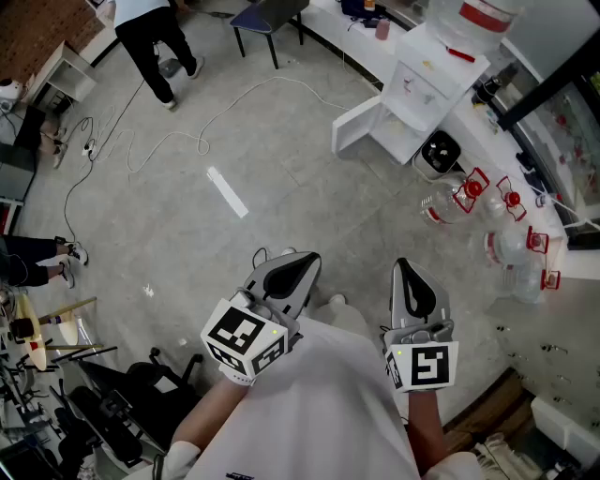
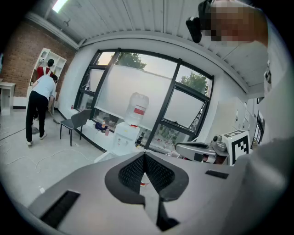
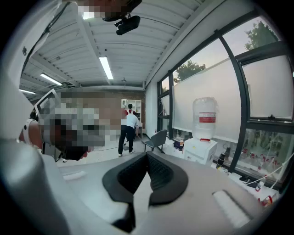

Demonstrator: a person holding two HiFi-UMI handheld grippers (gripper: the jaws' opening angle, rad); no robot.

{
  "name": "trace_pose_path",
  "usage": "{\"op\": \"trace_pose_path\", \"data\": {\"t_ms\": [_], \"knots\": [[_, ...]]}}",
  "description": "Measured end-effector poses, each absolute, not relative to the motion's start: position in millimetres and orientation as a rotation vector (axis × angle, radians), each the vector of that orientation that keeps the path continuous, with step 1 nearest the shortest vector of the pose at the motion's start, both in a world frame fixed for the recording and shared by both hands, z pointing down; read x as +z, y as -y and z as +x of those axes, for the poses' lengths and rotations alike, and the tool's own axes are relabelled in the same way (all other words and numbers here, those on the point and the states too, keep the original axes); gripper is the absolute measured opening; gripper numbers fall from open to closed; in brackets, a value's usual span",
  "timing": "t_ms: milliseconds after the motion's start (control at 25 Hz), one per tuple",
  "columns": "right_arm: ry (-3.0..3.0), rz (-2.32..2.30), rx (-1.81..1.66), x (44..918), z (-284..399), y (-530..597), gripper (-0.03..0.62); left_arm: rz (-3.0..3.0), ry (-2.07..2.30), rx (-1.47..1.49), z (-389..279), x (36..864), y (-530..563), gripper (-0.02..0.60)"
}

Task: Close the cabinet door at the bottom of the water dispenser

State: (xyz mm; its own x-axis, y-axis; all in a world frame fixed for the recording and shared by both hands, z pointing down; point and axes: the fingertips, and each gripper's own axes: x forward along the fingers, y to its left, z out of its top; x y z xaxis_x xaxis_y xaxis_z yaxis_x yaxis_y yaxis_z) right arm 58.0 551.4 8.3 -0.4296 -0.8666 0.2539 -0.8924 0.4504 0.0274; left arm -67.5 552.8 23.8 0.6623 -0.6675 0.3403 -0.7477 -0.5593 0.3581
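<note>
The white water dispenser (image 1: 417, 89) with a bottle on top stands at the upper right of the head view, well ahead of me. Its bottom cabinet door (image 1: 359, 125) hangs open, swung out to the left. My left gripper (image 1: 294, 265) and right gripper (image 1: 406, 274) are held side by side close to my body, both shut and empty, far from the door. In the left gripper view the dispenser (image 2: 125, 137) shows above the shut left gripper (image 2: 144, 154). In the right gripper view the dispenser (image 3: 200, 149) lies right of the shut right gripper (image 3: 147, 155).
A black bin (image 1: 439, 153) sits right of the dispenser, with several red-capped water bottles (image 1: 487, 220) on the floor beyond it. A white cable (image 1: 187, 131) and a white strip (image 1: 228, 192) lie on the floor. A person (image 1: 155, 37) and a chair (image 1: 267, 19) are at the back.
</note>
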Motion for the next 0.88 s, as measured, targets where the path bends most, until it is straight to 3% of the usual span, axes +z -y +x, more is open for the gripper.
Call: {"op": "trace_pose_path", "data": {"t_ms": [360, 880], "knots": [[2.485, 1.543, 0.204, 3, 48, -571, 0.009, 2.42, 1.077, 0.168, -68, 18, -551, 0.005], [2.416, 1.636, 0.164, -1, -53, -521, 0.011, 2.429, 1.063, 0.075, -190, 15, -497, 0.005]]}}
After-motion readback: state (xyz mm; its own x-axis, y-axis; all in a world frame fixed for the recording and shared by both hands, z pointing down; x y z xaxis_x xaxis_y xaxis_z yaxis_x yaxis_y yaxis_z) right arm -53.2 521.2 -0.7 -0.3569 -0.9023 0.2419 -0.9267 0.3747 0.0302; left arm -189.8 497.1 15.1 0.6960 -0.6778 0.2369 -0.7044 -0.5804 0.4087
